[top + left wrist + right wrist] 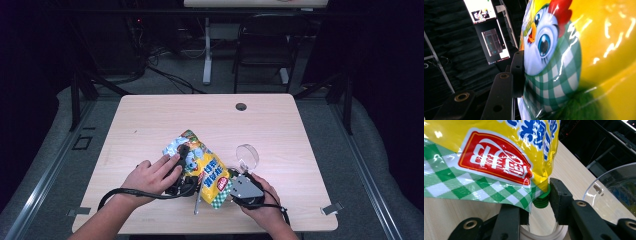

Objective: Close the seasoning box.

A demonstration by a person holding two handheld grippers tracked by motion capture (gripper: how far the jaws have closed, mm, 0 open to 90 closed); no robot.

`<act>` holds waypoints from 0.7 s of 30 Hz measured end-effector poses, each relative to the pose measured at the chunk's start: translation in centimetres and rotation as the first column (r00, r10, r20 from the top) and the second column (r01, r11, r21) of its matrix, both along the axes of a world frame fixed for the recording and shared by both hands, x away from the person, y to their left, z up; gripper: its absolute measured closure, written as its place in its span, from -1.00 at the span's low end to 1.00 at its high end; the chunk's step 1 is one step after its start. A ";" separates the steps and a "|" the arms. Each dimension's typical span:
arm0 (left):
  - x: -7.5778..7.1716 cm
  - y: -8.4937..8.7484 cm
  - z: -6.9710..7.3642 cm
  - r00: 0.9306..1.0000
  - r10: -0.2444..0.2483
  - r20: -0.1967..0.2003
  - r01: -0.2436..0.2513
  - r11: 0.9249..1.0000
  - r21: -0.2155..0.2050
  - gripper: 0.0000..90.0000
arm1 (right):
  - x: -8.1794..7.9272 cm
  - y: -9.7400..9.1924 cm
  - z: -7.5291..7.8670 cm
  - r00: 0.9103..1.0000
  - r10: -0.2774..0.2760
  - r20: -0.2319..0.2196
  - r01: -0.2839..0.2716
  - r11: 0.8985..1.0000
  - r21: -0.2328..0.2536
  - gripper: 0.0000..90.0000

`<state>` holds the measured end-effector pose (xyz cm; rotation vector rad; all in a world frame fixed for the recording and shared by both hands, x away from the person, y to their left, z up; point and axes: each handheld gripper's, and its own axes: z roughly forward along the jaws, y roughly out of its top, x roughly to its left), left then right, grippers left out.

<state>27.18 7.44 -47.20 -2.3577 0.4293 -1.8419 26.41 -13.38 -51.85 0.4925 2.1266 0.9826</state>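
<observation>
A yellow pouch (207, 167) with a green checked bottom and a cartoon chicken lies tilted near the table's front middle. My left gripper (181, 167) is shut on its upper left part. In the left gripper view one black finger (517, 72) presses into the pouch (574, 62), and the other is hidden behind it. My right gripper (234, 179) meets the pouch's lower right corner. In the right gripper view its jaws close around the pouch's small green cap (541, 200), under the red label (496, 157).
A clear glass (247, 156) stands just right of the pouch, close to the right gripper, and shows as a curved clear wall (614, 190). A thin grey stick (197, 201) lies below the pouch. The wooden table (150, 120) has a grommet hole (241, 106). A chair (265, 45) stands behind.
</observation>
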 end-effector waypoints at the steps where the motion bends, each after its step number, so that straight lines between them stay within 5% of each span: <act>1: 0.0 0.0 0.0 1.000 0.000 -0.005 0.000 1.000 -0.003 0.52 | 0.0 0.0 -0.1 1.000 0.002 0.003 -0.002 1.000 -0.002 0.56; 21: -0.2 -0.3 0.5 1.000 -0.009 -0.002 0.009 0.999 0.038 0.55 | 0.3 -0.2 -0.2 0.999 0.007 -0.052 -0.005 0.999 0.042 0.57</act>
